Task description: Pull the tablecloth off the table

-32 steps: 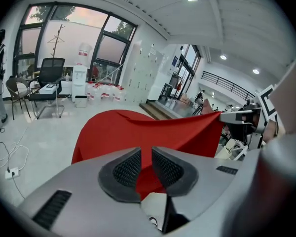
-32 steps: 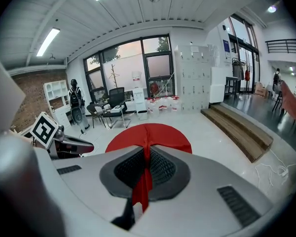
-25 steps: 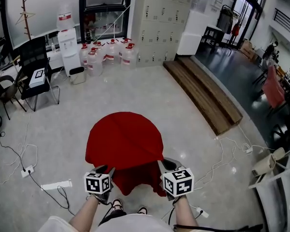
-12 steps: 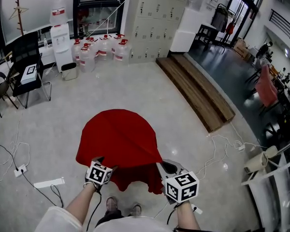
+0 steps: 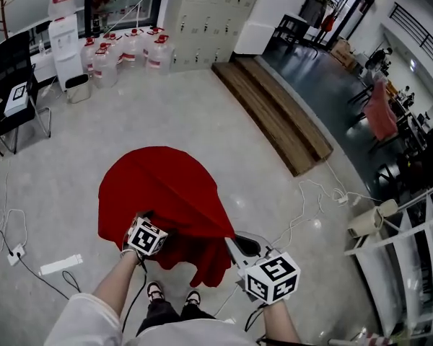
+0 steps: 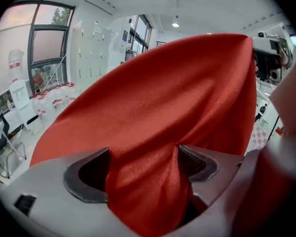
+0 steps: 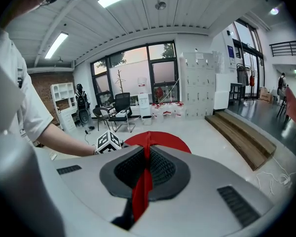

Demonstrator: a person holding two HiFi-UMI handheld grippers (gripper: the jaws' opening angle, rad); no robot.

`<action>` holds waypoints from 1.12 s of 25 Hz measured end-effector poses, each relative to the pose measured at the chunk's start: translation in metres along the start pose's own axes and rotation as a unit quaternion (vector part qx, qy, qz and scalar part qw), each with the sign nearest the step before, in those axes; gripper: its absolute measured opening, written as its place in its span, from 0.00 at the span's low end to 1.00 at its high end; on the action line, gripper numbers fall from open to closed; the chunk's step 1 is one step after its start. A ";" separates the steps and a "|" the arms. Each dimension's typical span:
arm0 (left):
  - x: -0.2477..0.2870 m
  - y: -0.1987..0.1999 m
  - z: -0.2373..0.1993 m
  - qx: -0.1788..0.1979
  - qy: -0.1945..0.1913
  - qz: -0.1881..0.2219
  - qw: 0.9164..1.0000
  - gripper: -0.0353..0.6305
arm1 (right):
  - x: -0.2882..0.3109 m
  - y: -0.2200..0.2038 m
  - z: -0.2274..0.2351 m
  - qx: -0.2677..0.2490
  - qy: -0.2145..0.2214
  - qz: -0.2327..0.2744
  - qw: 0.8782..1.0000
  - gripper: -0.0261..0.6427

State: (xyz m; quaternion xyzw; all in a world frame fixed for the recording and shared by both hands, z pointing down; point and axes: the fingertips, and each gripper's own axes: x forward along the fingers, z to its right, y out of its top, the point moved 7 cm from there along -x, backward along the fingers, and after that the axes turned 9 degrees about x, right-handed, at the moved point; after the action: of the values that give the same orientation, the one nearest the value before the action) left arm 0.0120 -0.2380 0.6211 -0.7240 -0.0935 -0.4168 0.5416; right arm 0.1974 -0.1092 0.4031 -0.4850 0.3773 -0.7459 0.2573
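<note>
Tablecloth is mid-pull, hem clamped in the right gripper jaws, while the left gripper jaws have just been opening around a fold, so regripping looks next.

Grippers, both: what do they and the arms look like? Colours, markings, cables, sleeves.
The left gripper and right gripper: grey moulded plastic bodies, dark ribbed fingers, each topped by a white cube with black square markers. A thin dark cable hangs from the left one. White short-sleeved shirt. The left one's fingers have just been opening, red tablecloth between them.
</note>
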 end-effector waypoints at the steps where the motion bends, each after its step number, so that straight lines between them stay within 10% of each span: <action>1: 0.002 0.002 -0.001 0.003 -0.008 -0.001 1.000 0.70 | 0.001 0.001 0.001 0.004 -0.001 0.001 1.000 0.08; 14: 0.046 0.008 -0.004 0.042 -0.179 -0.047 0.982 0.74 | 0.005 -0.002 -0.002 0.026 -0.001 0.001 1.000 0.08; 23: 0.056 0.002 0.011 0.004 -0.211 -0.065 0.975 0.72 | 0.008 -0.001 0.007 0.046 -0.006 0.003 0.999 0.08; 28: 0.055 0.004 0.017 0.011 -0.231 -0.064 0.971 0.45 | 0.015 -0.003 0.008 0.042 -0.003 -0.010 0.999 0.08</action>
State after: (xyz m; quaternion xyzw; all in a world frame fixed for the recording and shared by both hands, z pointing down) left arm 0.0578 -0.2419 0.6559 -0.7875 -0.2668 -0.2705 0.4852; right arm 0.1984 -0.1212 0.4152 -0.4799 0.3398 -0.7619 0.2715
